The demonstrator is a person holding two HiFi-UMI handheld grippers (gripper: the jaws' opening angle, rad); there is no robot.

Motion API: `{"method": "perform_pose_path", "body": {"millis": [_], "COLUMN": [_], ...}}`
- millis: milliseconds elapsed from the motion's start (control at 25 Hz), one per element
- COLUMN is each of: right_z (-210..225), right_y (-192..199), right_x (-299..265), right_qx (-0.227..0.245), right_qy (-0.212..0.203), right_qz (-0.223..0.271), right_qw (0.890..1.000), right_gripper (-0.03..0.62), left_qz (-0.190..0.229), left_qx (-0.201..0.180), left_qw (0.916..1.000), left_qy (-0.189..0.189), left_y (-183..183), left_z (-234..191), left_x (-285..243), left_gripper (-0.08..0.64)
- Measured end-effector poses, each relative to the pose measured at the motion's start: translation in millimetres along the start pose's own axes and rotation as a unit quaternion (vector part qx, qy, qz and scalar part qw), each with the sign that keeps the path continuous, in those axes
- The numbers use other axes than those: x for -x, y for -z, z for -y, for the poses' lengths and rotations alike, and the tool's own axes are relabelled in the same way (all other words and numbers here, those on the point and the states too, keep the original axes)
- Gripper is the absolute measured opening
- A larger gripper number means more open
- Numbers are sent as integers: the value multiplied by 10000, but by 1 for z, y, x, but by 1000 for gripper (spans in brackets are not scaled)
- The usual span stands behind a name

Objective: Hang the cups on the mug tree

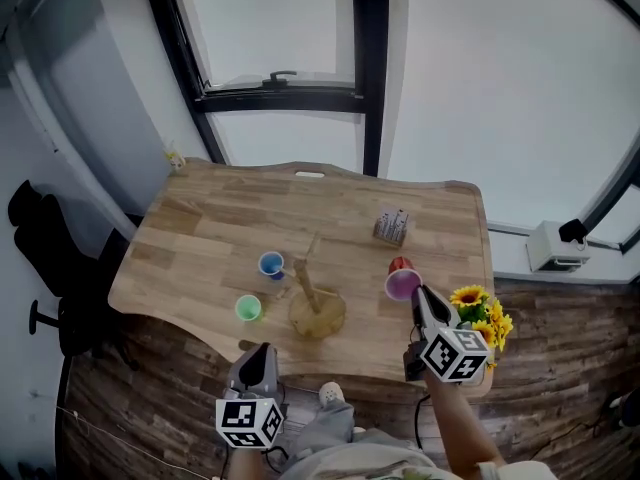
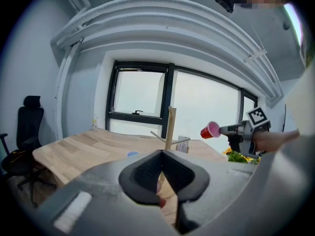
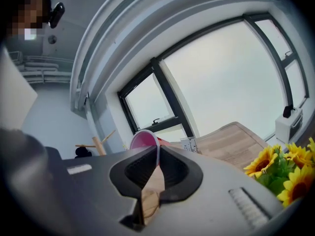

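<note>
Two grippers, right gripper (image 3: 157, 156) pinching the rim of a red plastic cup (image 1: 403, 282) at three o'clock of the wooden mug tree (image 1: 316, 298), left gripper (image 2: 161, 154) closed empty, green cup (image 1: 248, 308) at nine o'clock in head view only.

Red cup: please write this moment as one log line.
right claw: shut on red cup, in air | left claw: shut, empty | mug tree: bare | blue cup, green cup: on table
</note>
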State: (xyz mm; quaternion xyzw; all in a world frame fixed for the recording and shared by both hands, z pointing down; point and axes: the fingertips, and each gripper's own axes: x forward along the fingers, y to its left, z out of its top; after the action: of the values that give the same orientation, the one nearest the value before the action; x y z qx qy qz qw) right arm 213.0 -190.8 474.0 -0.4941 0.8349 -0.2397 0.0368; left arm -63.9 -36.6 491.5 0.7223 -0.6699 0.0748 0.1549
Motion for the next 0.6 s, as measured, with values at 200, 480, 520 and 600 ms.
{"method": "perform_pose_path", "body": {"millis": [200, 480, 520, 600], "right_z": [-14, -39, -43, -48], "right_y": [-3, -10, -10, -11], "right_x": [-4, -14, -16, -21], "right_qx": [503, 1086, 1144, 1214], "right_qy": [-60, -224, -254, -316], "right_qz": [8, 71, 68, 58], "right_qw": [9987, 9938, 9931, 9921], "right_gripper": [18, 18, 18, 18], "left_qz": [42, 114, 122, 141], "left_qx": [128, 248, 257, 273], "left_qw": [9997, 9990, 9989, 9987], "left_qy": [-199, -357, -367, -402], "left_y": [2, 5, 5, 6], "left_z": [-12, -21, -22, -25], "left_x": [11, 22, 23, 25], "left_gripper": [0, 0, 0, 0]}}
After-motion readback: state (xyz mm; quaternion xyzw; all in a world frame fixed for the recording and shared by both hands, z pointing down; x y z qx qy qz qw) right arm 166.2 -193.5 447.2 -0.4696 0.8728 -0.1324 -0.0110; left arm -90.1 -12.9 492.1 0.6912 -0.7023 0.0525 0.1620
